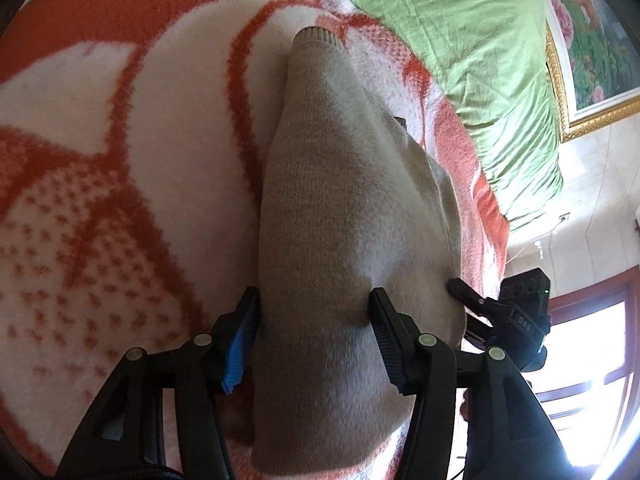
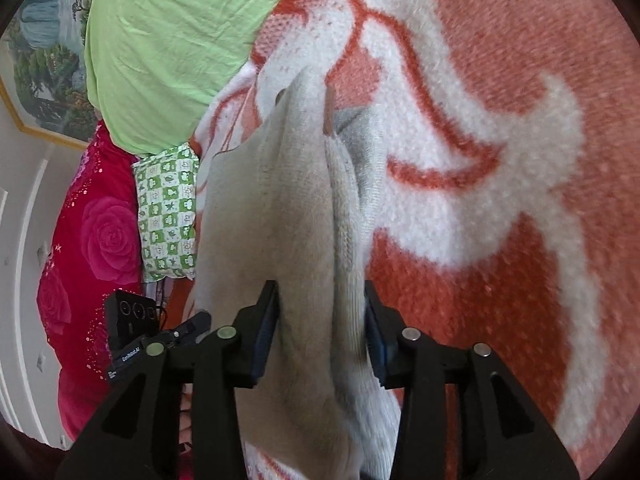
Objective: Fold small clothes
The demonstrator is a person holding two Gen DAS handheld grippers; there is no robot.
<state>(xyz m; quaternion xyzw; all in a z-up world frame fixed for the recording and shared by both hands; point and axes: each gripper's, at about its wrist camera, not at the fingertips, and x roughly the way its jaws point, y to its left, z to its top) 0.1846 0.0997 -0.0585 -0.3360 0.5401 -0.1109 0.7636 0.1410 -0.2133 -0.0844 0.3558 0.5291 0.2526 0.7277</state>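
Closest to me, my left gripper point(image 1: 314, 334) has its jaws standing apart, one on each side of the beige knitted sweater point(image 1: 340, 208); the blue pad on one side sits at the fabric's edge and the black pad on the other dents it slightly, but I would not call that a firm grip. My right gripper point(image 2: 322, 330) is narrower, its two pads flanking a bunched fold of the same sweater point(image 2: 280, 200), and I cannot tell whether they press on it or merely stand beside it. No earlier view is at hand, so I judge only what lies here.

The sweater lies on the fuzzy orange-and-white patterned blanket point(image 1: 100, 160), stretched away from both grippers, its ribbed cuff point(image 1: 316, 40) at the far end in the left view. Beyond it are a crumpled light-green sheet point(image 1: 460, 40) and, in the right view, a green-and-white checked pillow point(image 2: 168, 216) beside a red rose-print quilt point(image 2: 96, 240).

My reading: the fold has been laid down and this is the release. To do it well, I would open both sets of jaws fully before lifting, then draw straight back along the fabric so the pads do not drag the layers askew.
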